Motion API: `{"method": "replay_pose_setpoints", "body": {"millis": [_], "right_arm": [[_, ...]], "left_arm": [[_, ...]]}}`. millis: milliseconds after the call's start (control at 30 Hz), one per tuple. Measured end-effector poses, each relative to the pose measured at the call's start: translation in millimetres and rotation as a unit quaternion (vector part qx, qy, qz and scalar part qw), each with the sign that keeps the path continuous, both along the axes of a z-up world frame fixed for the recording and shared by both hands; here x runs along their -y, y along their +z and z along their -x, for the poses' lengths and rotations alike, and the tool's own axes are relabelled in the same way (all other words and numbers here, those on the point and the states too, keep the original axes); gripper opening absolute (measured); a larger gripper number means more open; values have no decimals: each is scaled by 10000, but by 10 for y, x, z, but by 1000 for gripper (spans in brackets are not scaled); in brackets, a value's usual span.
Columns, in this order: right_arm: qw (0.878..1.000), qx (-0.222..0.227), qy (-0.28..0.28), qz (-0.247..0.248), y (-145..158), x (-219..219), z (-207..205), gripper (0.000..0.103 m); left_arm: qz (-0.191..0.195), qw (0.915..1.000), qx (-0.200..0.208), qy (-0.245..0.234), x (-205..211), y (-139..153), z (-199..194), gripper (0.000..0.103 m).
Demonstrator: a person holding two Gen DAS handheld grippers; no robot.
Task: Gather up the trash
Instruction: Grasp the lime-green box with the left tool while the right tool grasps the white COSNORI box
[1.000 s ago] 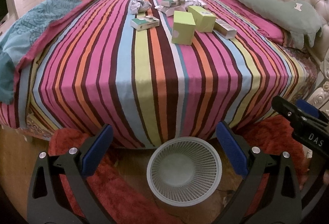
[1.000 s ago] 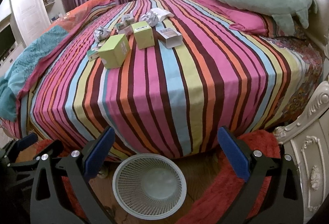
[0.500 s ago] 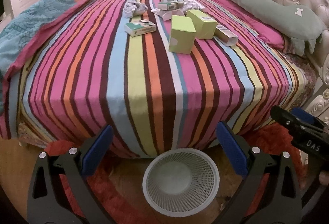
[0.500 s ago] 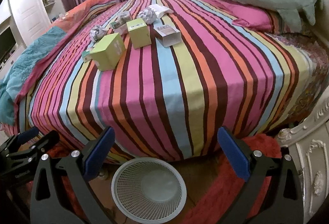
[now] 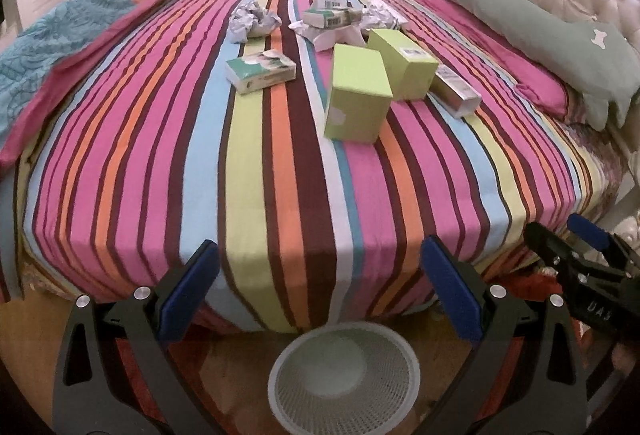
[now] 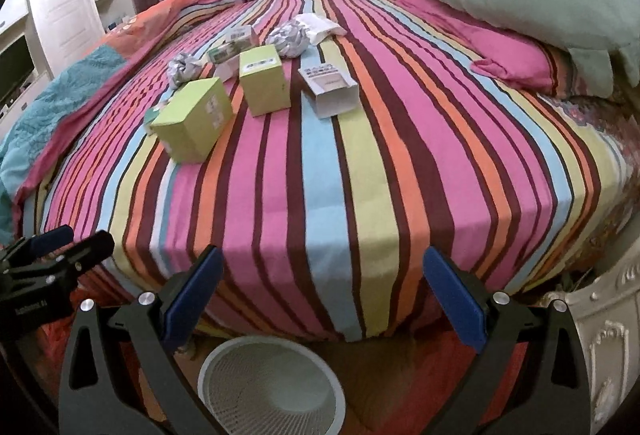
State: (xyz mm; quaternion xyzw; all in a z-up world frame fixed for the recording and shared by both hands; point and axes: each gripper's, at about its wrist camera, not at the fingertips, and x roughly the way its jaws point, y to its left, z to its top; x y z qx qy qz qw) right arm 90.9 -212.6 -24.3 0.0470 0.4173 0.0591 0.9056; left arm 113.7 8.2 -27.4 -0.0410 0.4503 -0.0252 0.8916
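Note:
Trash lies in a cluster on the striped bed [image 5: 280,163] [image 6: 360,163]: two green boxes [image 5: 356,95] [image 6: 192,119], with the second one [image 5: 404,63] [image 6: 264,79] behind, a white carton [image 5: 456,91] [image 6: 330,91], a teal-and-white pack [image 5: 260,71], crumpled paper balls [image 5: 252,21] [image 6: 290,39] and small packs [image 5: 332,15]. A white mesh bin [image 5: 344,375] [image 6: 272,387] stands empty on the floor at the bed's foot. My left gripper [image 5: 320,287] and right gripper [image 6: 320,295] both hover open above the bin, holding nothing, well short of the trash.
A long green pillow [image 5: 540,31] [image 6: 532,3] and pink pillows lie by the tufted headboard on the right. A teal and orange quilt [image 5: 52,47] is heaped on the left. A red rug [image 6: 400,387] covers the floor around the bin; a white carved cabinet [image 6: 600,335] stands at right.
Both grippers have risen and moved forward toward the bed; the bin has slid lower in both views and the trash looks closer. Both stay open.

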Motion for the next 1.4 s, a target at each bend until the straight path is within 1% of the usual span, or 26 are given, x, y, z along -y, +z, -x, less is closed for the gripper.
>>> {"method": "replay_pose_setpoints", "body": {"millis": [233, 400, 567, 767, 1000, 1200, 1400], "right_arm": [[9998, 92, 191, -6, -19, 38, -280, 96], [9989, 229, 395, 105, -8, 16, -523, 96], [9984, 334, 445, 102, -22, 51, -770, 96], [9981, 234, 553, 126, -114, 104, -1119, 96], [9948, 179, 961, 281, -196, 44, -1404, 96], [9941, 136, 1052, 240, -231, 54, -1621, 96], [9936, 67, 1074, 346, -267, 36, -1807, 95]], "left_arm": [[113, 9999, -1, 15, 64, -13, -316, 97], [74, 10000, 20, 62, 126, -16, -548, 97], [80, 9999, 31, 130, 170, -11, -783, 97], [104, 9996, -14, 260, 195, -36, -1060, 97], [-7, 9991, -107, 407, 216, -110, -1298, 97], [-46, 9989, -178, 426, 242, -166, -1443, 97], [-242, 9983, -275, 446, 290, -236, -1572, 97]]}}
